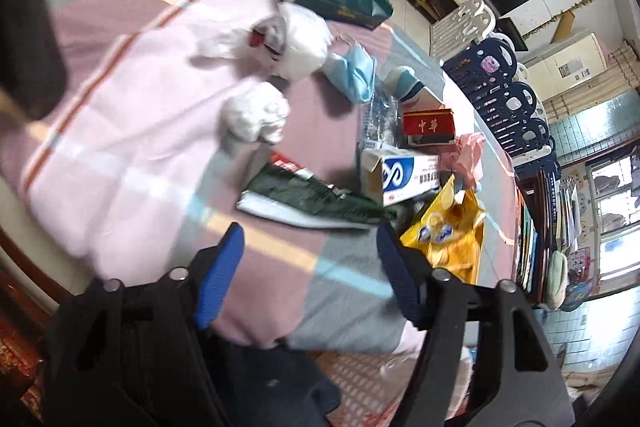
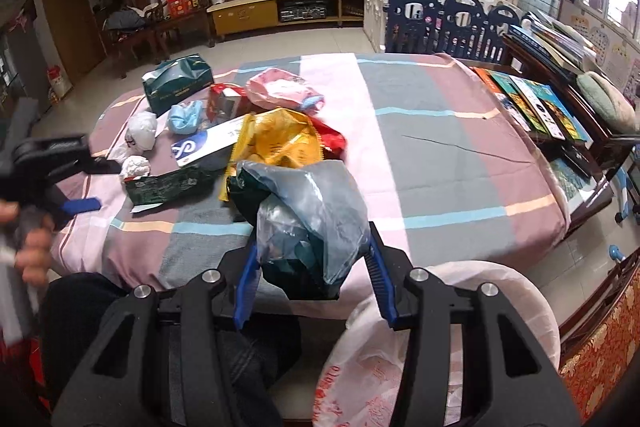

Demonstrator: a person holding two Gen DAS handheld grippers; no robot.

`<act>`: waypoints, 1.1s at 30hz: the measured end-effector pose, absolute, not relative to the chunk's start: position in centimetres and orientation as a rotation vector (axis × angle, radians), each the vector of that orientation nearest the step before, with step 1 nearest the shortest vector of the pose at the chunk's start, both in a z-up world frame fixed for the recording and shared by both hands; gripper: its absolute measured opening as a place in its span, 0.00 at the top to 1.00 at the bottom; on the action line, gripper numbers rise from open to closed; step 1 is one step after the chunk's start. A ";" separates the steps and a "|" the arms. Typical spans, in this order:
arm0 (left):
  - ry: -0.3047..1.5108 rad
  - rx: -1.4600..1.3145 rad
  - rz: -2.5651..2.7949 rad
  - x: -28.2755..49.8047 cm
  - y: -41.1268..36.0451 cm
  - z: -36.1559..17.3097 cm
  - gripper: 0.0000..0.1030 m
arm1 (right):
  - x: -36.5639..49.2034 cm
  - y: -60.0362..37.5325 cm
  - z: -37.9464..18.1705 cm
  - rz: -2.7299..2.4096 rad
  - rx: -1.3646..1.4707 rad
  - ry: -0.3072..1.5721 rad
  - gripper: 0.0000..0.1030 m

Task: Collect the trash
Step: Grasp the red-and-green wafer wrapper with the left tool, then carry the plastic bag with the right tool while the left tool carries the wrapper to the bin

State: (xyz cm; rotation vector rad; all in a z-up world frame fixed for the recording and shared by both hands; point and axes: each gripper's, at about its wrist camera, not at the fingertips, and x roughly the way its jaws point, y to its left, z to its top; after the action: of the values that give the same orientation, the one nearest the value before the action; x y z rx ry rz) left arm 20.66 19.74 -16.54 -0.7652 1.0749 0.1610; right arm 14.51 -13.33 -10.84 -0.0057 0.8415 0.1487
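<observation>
The right claw point(image 2: 310, 267) grips a crumpled grey plastic bag point(image 2: 316, 211), its length running upright between the pads. The left claw point(image 1: 308, 267) stands open and empty above the counter point(image 1: 132, 115).

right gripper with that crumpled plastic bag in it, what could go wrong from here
1. The right gripper pinches only part of the crumpled plastic bag; the loose bulk billows above the pads and may slip out before reaching the pink-white trash bag below.
2. The left gripper is open and empty over the green wrapper; the view is blurred, so a hurried grab could miss the flat wrapper or pinch the striped cloth.
</observation>
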 end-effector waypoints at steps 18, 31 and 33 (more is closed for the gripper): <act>1.104 -0.731 0.207 23.9 17.9 -21.0 0.91 | 13.2 -16.5 -11.1 0.102 -0.023 0.841 0.52; 0.874 -0.396 -0.027 12.6 8.2 -9.8 0.91 | 9.7 -22.7 -9.3 0.007 -0.009 0.875 0.52; 0.867 -0.315 -0.131 11.1 4.4 -8.4 0.91 | 8.8 -24.4 -9.3 -0.030 -0.002 0.896 0.52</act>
State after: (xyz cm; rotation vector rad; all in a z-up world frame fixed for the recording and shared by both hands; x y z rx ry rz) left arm 11.14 4.44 -8.45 -0.3155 0.8670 -0.1311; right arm 8.83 -24.43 -9.31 -0.0016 0.8958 -0.0301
